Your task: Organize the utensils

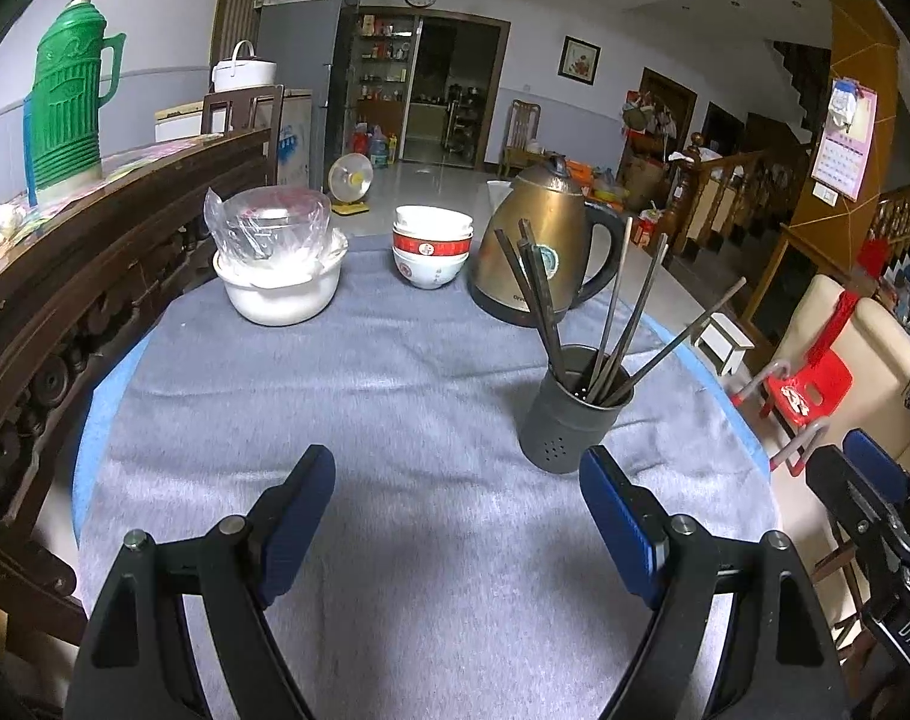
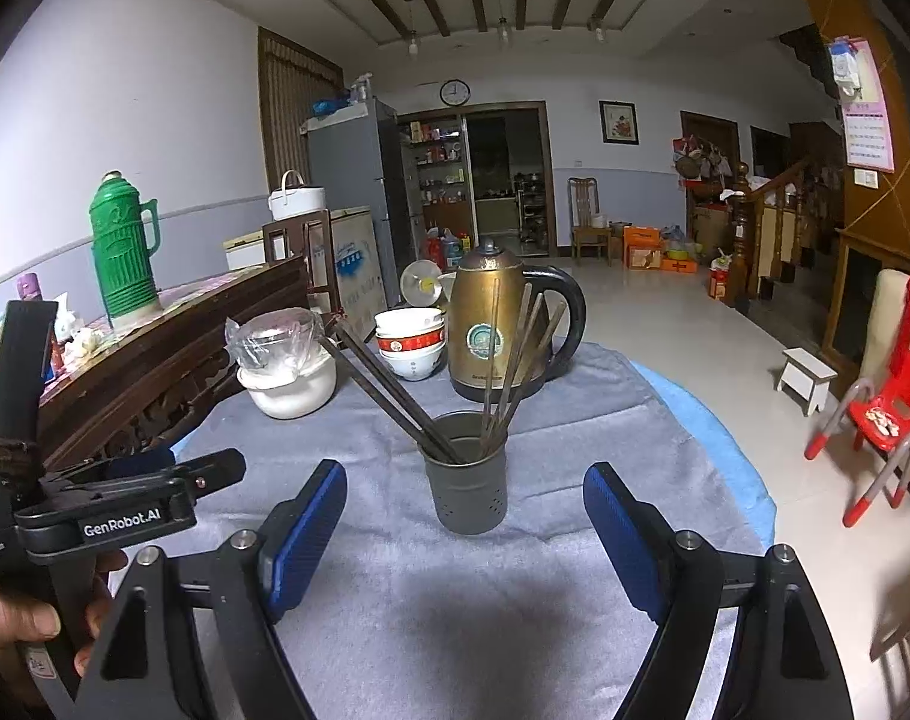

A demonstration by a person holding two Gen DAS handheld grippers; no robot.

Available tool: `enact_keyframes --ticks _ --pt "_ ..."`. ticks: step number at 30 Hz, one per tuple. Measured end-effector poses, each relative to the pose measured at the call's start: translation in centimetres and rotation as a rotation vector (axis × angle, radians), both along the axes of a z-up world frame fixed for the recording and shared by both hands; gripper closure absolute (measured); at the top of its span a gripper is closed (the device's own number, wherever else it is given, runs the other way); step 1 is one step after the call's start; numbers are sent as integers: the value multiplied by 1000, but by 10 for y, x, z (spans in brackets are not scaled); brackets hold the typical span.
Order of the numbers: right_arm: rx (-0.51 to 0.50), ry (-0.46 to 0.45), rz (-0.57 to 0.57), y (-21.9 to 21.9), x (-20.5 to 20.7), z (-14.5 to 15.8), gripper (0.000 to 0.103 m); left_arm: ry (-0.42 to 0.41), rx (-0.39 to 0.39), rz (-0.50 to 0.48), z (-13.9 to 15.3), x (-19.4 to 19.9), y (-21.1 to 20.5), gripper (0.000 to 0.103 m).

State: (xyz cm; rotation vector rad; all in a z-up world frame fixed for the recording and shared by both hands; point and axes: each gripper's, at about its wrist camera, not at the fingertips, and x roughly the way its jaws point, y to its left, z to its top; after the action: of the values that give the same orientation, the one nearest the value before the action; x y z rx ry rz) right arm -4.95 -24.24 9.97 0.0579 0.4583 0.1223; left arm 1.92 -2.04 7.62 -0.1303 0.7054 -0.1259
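- L gripper (image 1: 458, 480): jaws wide apart, nothing between them; held over grey cloth (image 1: 395, 420).
- R gripper (image 2: 464, 495): jaws likewise wide apart, nothing held; aimed at holder.
- Utensil holder (image 2: 467, 489): dark perforated cup, upright on cloth, just ahead of R gripper, fwd-right of L gripper.
- Chopsticks (image 2: 395, 390): all standing in holder, fanned out left & right.
- Behind holder, l. to r.: white pot (image 1: 281, 294) w/ bagged bowl on top, stacked bowls (image 1: 432, 252), brass kettle (image 1: 539, 252).
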Motion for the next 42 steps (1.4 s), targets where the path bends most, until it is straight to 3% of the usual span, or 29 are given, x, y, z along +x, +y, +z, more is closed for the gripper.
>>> enact_keyframes --ticks 11,14,19,42 --pt "0 0 -13 -3 -2 0 19 26 -26 -2 -5 1 2 19" --pt "-1 8 -13 -3 0 -3 19 33 -30 -1 -8 2 3 14" --pt "-1 13 -16 -3 2 -4 19 19 -2 4 -5 2 -1 7" --pt "-16 -18 -52 -11 2 3 19 -59 5 -21 19 -1 -15 2"
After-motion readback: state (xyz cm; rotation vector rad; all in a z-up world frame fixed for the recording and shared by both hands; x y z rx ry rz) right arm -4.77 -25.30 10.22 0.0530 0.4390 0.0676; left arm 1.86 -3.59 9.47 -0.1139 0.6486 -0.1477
